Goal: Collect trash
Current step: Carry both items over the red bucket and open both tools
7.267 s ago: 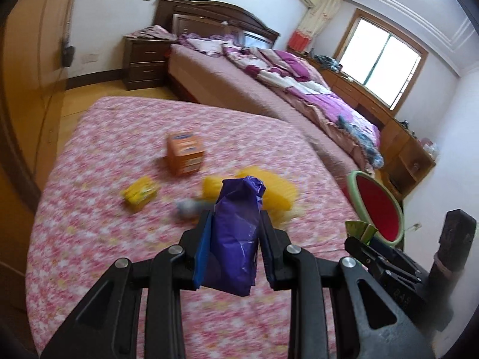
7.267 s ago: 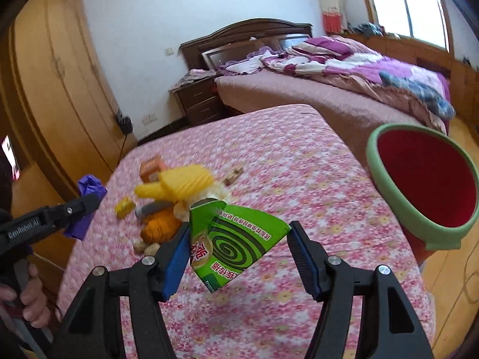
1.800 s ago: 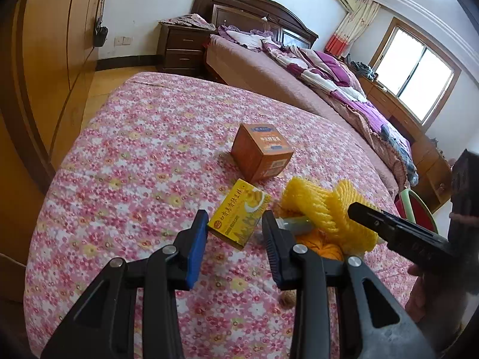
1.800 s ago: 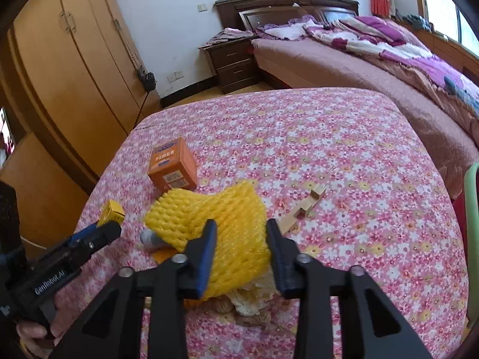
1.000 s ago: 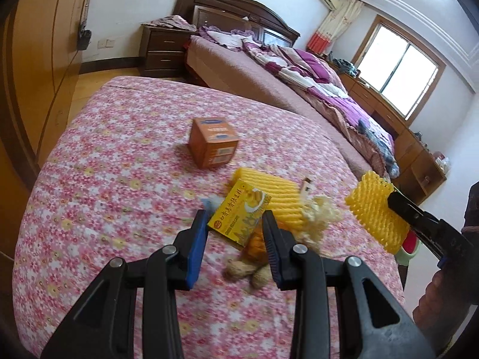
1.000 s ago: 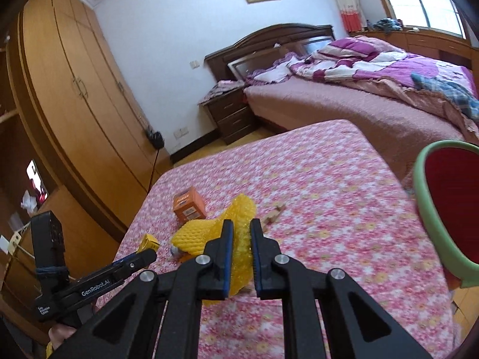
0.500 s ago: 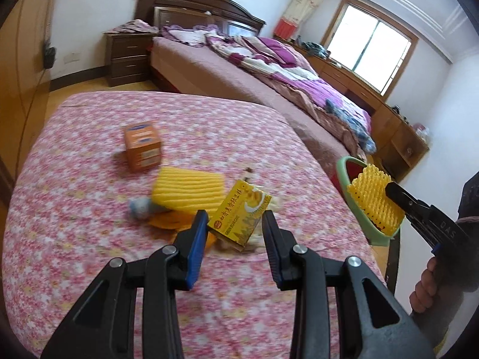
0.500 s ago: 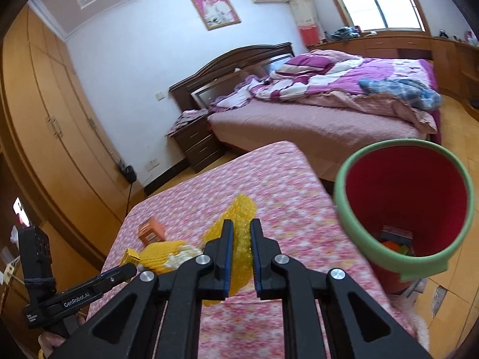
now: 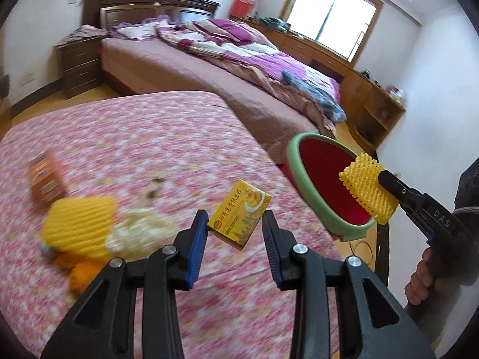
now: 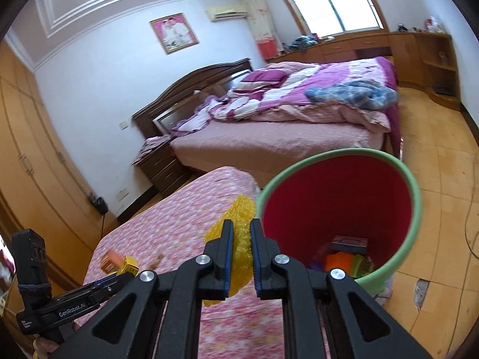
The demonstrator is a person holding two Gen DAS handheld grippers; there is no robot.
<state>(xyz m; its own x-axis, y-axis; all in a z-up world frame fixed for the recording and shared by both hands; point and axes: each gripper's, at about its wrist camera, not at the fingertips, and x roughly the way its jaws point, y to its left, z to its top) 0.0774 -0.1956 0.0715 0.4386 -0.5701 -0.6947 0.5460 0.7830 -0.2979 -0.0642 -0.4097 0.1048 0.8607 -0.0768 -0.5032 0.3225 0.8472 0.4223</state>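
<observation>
My left gripper point(image 9: 235, 233) is shut on a small yellow box point(image 9: 239, 215) and holds it above the pink flowered bed. My right gripper point(image 10: 239, 249) is shut on a yellow foam net point(image 10: 238, 239); it shows in the left wrist view point(image 9: 366, 187) over the near rim of the red bin with a green rim point(image 9: 295, 164). In the right wrist view the bin point(image 10: 414, 197) stands on the floor just right of the gripper, with several pieces of trash inside.
On the pink bed point(image 9: 149, 137) lie an orange box point(image 9: 45, 179), another yellow foam net point(image 9: 80, 221), pale crumpled scraps point(image 9: 140, 233) and an orange lump point(image 9: 80, 269). A large bed point(image 9: 209, 68), a nightstand point(image 9: 77, 65) and a wooden cabinet point(image 9: 371, 104) stand behind.
Both grippers have swung right toward the bin. The right gripper with the foam net is now at the bin's rim; the left, holding the yellow box, has come closer to the bin.
</observation>
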